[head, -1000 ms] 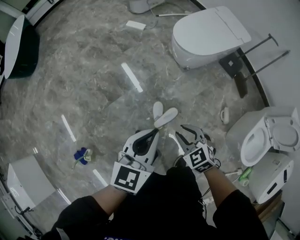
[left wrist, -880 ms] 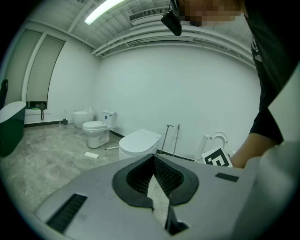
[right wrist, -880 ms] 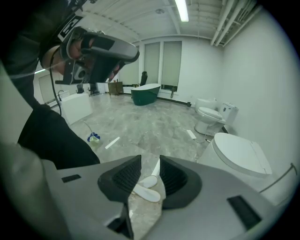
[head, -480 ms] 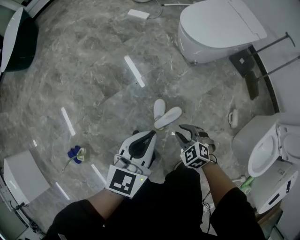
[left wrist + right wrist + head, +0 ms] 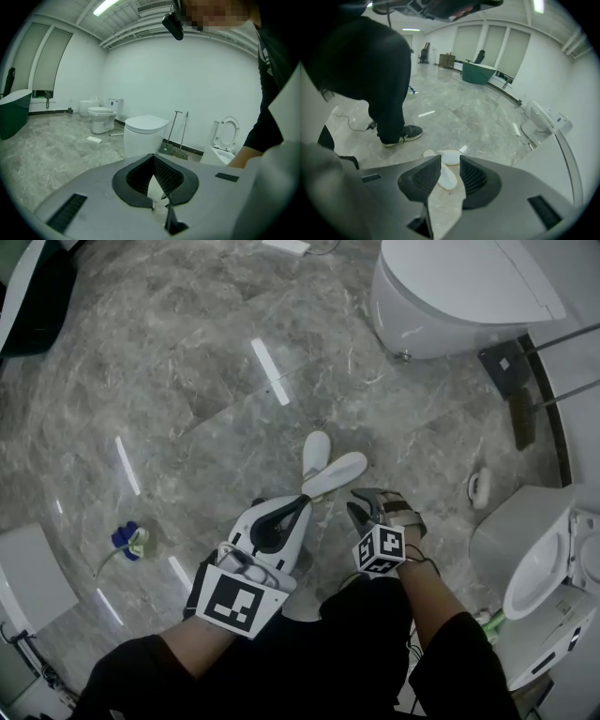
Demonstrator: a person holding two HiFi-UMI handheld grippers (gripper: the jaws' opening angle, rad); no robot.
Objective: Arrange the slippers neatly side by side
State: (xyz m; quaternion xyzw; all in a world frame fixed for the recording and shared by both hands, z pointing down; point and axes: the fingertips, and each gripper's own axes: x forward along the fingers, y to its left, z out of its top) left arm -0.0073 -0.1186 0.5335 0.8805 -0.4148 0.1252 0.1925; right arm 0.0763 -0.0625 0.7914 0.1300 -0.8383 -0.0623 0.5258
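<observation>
Two white slippers lie on the grey marble floor, crossed in a V: one [image 5: 316, 450] points away, the other [image 5: 340, 471] slants right over its heel. My left gripper [image 5: 305, 504] hovers just short of them, its jaw tips together with nothing held; its own view shows only the far wall and toilets past the gripper [image 5: 152, 157]. My right gripper [image 5: 361, 505] is open beside it, right of the slippers' near ends. In the right gripper view one slipper [image 5: 446, 178] shows through the gap of that gripper [image 5: 450, 161], the other slipper [image 5: 451, 157] beyond it.
A large white toilet [image 5: 450, 296] stands at the back right, a mop and squeegee [image 5: 520, 409] lean by the wall, and an open-lidded toilet [image 5: 534, 559] is at the right. A blue-green object [image 5: 127, 540] lies left. My own shoe [image 5: 405, 133] stands near.
Both grippers have come down toward the floor and now sit closer to the slippers' near ends. The right gripper has rolled. The slippers have not moved.
</observation>
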